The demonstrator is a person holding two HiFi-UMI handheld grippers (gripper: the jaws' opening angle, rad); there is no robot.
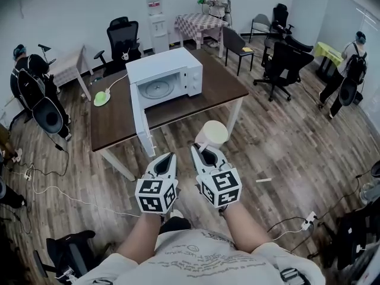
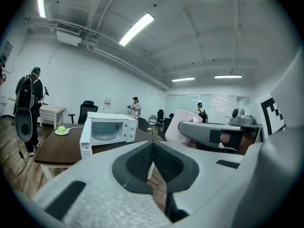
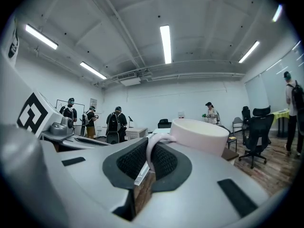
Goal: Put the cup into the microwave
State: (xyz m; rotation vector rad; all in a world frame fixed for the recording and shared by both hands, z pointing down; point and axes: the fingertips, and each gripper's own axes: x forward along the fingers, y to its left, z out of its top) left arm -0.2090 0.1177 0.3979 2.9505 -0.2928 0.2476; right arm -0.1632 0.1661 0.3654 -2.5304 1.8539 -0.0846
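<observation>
Big picture first: the dark brown table (image 1: pixel 196 100) sits ahead, and on it stands the white microwave (image 1: pixel 172 70), its door (image 1: pixel 138 120) swung wide open on the left and sticking out past the table's near edge. Inside, the glass turntable (image 1: pixel 157 89) is bare and waiting.

Now the cup (image 1: pixel 212 133): it's cream-coloured, upright and in the air, well short of the oven and just off the table's front right corner. The right gripper (image 1: pixel 205 152) carries it, jaws clamped narrow on the handle (image 3: pixel 154 148), with the cup's body hanging beyond the tips (a one-sided hold, so it may want to swing). The left gripper (image 1: pixel 168 157) rides just beside it, jaws drawn together with nothing between them.

So this looks like the approach leg, with the placing yet to come. To do it well, I'd keep the right wrist level so the cup doesn't tip on its handle. Come in from the right of that open door, not across it. Carry the cup over the sill, lower it onto the turntable's middle, and release only once the base sits flat.
</observation>
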